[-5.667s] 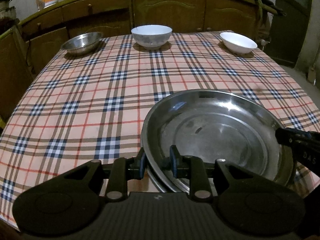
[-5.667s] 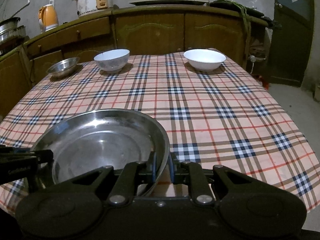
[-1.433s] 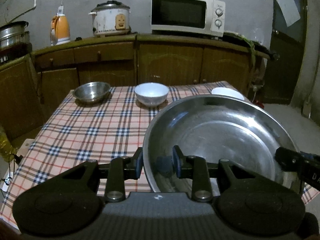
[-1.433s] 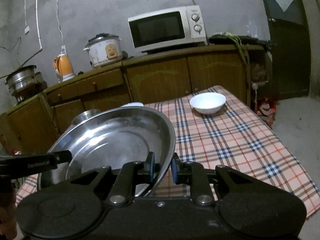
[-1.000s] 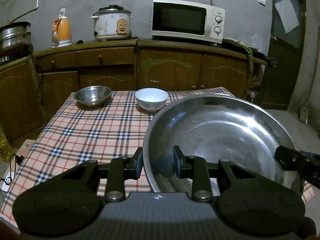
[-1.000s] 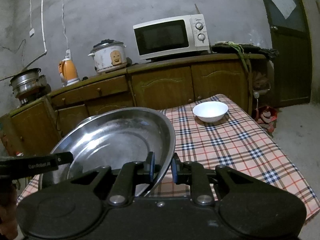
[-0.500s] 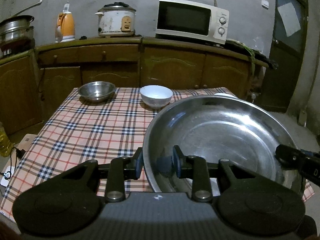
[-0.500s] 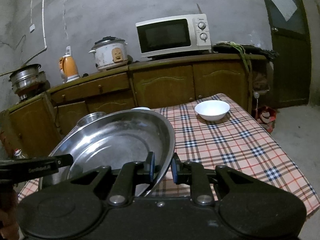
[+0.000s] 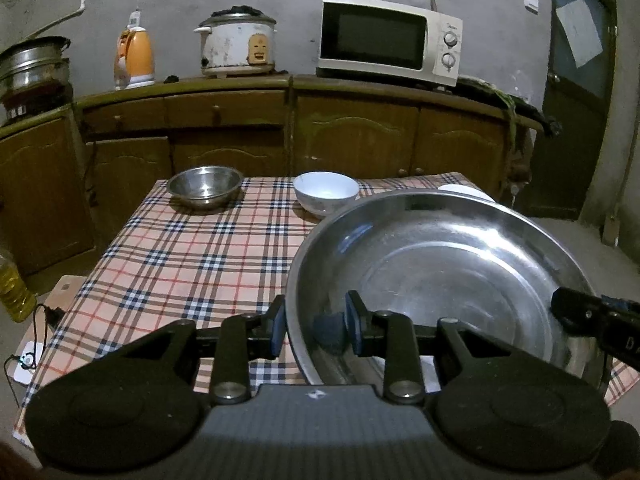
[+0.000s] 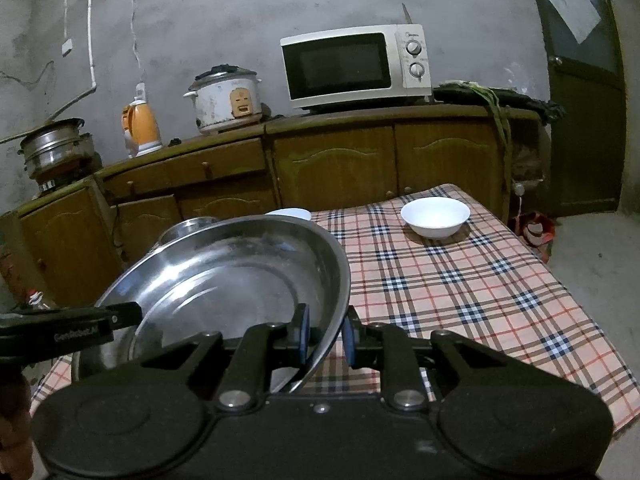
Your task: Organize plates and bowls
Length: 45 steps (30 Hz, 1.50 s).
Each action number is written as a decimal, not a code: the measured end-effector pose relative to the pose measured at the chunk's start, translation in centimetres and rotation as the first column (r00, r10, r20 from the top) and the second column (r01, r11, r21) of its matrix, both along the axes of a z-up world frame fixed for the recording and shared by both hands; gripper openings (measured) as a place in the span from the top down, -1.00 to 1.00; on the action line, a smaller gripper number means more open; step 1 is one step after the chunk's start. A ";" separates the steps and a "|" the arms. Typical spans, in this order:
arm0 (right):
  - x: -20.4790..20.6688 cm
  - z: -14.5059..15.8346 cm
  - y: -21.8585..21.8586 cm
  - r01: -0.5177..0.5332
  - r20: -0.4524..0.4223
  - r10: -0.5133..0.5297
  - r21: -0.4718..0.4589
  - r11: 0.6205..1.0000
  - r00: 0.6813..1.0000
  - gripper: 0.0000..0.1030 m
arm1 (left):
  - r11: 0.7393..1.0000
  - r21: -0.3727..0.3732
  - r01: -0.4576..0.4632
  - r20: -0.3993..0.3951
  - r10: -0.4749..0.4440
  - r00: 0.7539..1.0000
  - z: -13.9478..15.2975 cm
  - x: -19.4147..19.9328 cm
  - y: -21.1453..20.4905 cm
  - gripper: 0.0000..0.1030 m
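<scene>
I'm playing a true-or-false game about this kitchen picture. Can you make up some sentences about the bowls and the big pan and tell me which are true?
1. Both grippers pinch the big metal pan by its rim. True: left gripper, right gripper.
2. The pan is full of soup. False: it is empty.
3. A small metal bowl sits on the checked tablecloth. True.
4. The white bowl is upside down. False: it stands open side up.
</scene>
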State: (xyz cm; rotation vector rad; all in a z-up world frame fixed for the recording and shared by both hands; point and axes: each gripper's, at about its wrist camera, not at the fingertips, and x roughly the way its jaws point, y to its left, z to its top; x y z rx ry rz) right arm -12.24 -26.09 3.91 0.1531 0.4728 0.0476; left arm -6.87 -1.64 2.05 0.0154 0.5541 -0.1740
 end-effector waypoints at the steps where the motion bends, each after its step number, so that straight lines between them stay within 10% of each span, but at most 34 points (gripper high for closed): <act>1: 0.0 0.0 -0.1 0.006 0.001 -0.006 0.003 1.000 1.000 0.56 | 1.000 0.001 0.005 0.000 -0.005 1.000 0.0 0.1 -0.1 0.41; 45: 3.5 -1.5 1.3 0.017 -0.030 -0.017 0.001 1.000 0.999 0.55 | 1.000 0.027 0.010 -0.015 -0.010 1.000 -0.8 3.0 1.1 0.41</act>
